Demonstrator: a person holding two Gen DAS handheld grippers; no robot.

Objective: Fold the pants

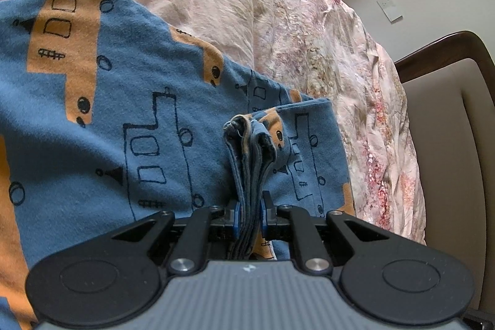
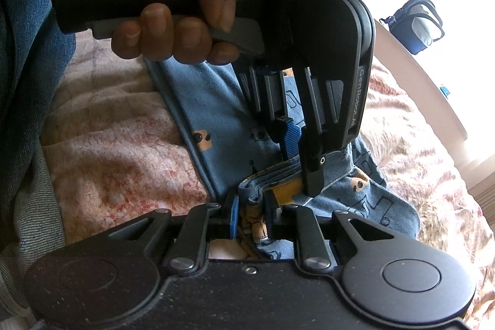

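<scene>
Left wrist view: the left gripper (image 1: 250,217) and right gripper (image 2: 251,214), side by side, each clamp the pants (image 1: 123,101) bunched edge, cloth trailing ahead across the bed (image 1: 278,20).

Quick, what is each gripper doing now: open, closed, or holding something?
Left gripper: closed on a bunched edge of the pants.
Right gripper: closed on a bunched edge of the same pants.
</scene>
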